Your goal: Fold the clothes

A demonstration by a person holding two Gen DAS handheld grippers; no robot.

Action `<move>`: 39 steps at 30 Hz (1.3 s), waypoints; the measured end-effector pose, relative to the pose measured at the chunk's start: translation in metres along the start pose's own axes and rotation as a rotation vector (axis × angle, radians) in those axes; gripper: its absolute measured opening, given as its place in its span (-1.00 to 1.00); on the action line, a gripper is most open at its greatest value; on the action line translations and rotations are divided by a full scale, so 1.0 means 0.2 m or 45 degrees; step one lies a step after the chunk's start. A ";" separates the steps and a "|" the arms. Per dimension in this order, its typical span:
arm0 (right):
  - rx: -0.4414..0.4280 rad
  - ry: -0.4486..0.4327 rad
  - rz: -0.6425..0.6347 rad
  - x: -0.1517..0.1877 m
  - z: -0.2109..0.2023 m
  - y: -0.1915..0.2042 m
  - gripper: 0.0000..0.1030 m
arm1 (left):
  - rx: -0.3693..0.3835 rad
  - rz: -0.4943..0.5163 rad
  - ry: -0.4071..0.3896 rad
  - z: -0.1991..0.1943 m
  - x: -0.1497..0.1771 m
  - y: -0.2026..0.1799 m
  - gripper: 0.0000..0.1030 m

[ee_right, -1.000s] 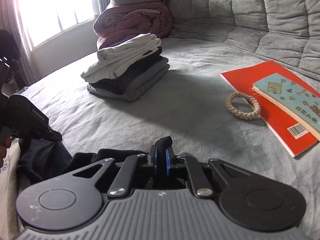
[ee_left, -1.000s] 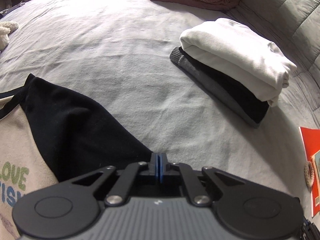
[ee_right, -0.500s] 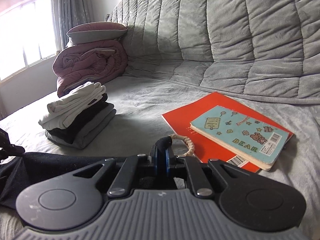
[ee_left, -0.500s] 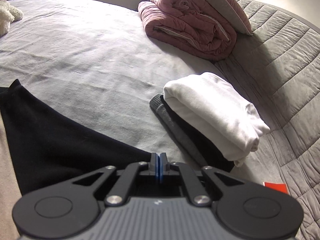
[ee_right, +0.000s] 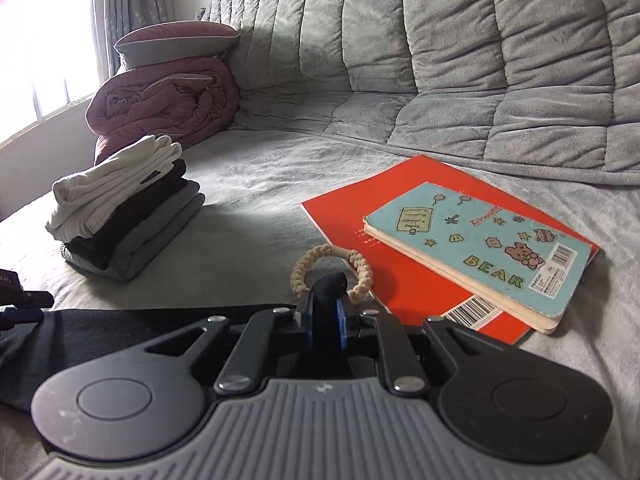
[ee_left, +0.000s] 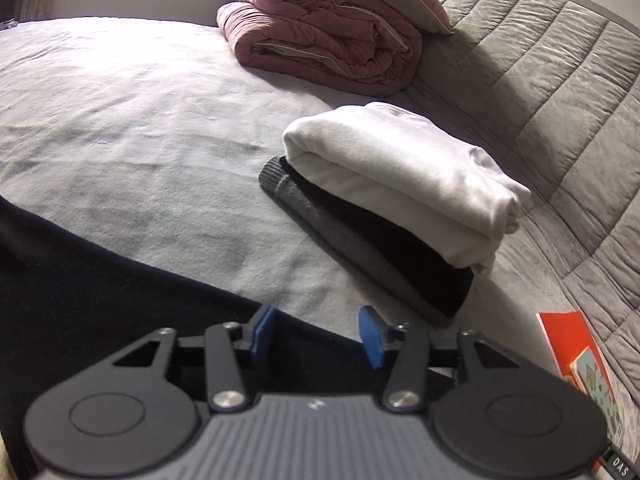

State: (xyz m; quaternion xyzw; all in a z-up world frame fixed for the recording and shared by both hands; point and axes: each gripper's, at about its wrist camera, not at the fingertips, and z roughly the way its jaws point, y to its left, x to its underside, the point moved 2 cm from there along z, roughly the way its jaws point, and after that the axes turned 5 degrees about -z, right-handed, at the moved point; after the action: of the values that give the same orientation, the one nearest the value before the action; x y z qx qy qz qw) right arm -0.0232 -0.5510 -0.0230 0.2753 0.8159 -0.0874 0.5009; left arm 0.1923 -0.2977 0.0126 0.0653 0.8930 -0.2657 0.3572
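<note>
We're working over a bed (ee_left: 132,128) with a grey sheet and a quilted headboard (ee_right: 460,52). Our left gripper (ee_left: 316,334) is sitting wide open, pads apart over the black garment (ee_left: 80,288) lying flat on the sheet. Our right gripper (ee_right: 325,312) is pinching a fold of that garment (ee_right: 120,328) between closed pads. A folded stack (ee_left: 392,196) is lying beyond, near a rolled pink duvet (ee_left: 320,36). Notebooks (ee_right: 472,240) and a braided ring (ee_right: 332,268) are lying to the right.
</note>
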 end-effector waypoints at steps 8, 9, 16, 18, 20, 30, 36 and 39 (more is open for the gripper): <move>-0.057 -0.047 0.080 -0.07 -0.13 -0.05 -0.35 | 0.195 0.199 0.058 -0.12 0.17 -0.13 0.08; -0.090 -0.039 0.042 -0.06 -0.14 -0.01 -0.35 | 0.214 0.215 0.072 -0.12 0.20 -0.15 0.08; -0.209 0.065 -0.348 0.07 -0.12 0.29 -0.35 | 0.221 0.451 0.035 -0.12 0.41 -0.21 0.23; -0.163 0.112 -0.364 0.10 -0.09 0.23 -0.49 | 0.205 0.511 0.015 -0.12 0.43 -0.23 0.30; -0.144 0.138 -0.285 0.09 -0.08 0.10 -0.59 | 0.195 0.537 0.017 -0.12 0.44 -0.24 0.37; -0.097 0.071 -0.057 0.02 -0.19 -0.05 -0.41 | 0.202 0.459 0.015 -0.19 0.40 -0.24 0.41; -0.170 0.071 -0.138 0.01 -0.16 0.09 -0.33 | 0.200 0.356 -0.008 -0.29 0.30 -0.15 0.41; -0.209 0.083 -0.172 0.01 -0.14 0.18 -0.27 | 0.162 0.318 -0.021 -0.34 0.22 -0.06 0.43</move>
State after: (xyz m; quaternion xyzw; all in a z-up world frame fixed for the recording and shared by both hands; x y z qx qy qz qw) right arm -0.0265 -0.5093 -0.0066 0.1805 0.8529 -0.0449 0.4878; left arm 0.1150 -0.2765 0.0288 0.1961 0.8564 -0.2758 0.3900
